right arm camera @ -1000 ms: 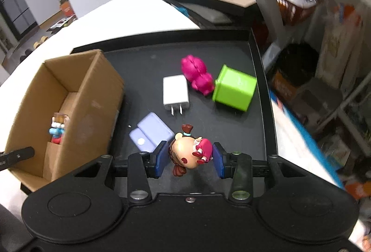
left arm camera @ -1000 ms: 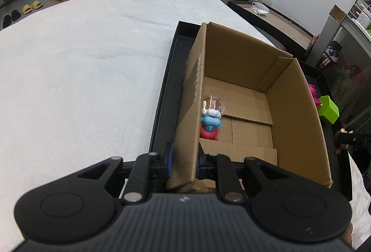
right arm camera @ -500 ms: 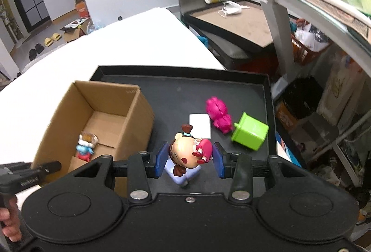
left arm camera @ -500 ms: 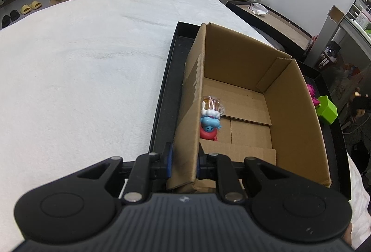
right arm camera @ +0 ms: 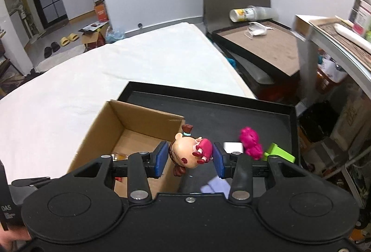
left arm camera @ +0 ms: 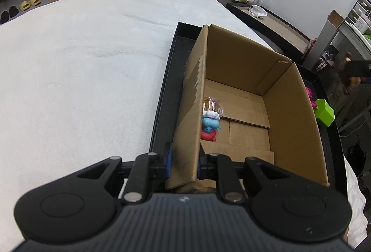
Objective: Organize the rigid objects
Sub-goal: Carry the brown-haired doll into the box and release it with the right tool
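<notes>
The right gripper [right arm camera: 190, 157], clenched on the round-headed red-and-tan doll figurine [right arm camera: 191, 152], has risen off the black tray [right arm camera: 208, 99] toward the brown cardboard box [left arm camera: 243, 80] at its ten o'clock, whose near wall the left gripper [left arm camera: 184, 159] pinches steady, so drop-off looks next.

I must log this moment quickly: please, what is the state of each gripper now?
Left gripper: closed on the wall of the cardboard box.
Right gripper: closed on the doll figurine.

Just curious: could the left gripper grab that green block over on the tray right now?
Probably not. The left gripper is clamped on the cardboard box wall, and the green block sits beyond the box's far side.
</notes>
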`<state>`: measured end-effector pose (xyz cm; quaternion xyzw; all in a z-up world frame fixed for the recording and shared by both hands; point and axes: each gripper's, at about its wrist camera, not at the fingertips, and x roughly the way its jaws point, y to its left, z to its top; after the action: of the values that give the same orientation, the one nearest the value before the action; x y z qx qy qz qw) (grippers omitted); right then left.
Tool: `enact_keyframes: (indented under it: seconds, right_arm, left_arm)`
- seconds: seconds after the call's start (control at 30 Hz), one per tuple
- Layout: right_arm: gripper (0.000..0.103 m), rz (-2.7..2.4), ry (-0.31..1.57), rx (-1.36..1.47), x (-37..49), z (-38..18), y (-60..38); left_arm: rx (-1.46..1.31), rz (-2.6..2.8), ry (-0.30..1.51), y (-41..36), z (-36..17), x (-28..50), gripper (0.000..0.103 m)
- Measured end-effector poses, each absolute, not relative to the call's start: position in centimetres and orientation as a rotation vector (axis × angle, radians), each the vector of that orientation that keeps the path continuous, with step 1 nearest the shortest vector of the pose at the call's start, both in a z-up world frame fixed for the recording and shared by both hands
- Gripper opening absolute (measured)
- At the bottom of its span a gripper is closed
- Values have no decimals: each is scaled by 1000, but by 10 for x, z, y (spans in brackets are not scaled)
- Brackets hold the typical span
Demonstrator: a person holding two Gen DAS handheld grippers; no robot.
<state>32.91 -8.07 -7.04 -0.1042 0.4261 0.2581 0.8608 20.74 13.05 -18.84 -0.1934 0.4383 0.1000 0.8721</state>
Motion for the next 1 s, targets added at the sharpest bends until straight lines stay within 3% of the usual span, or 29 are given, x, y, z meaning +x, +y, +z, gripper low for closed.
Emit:
enact_keyframes:
  seconds: [1.0]
  right_arm:
    - [41,636,899,-358,323,-91,37]
  left_arm:
    - [-458,168,893,145,-192,201,19]
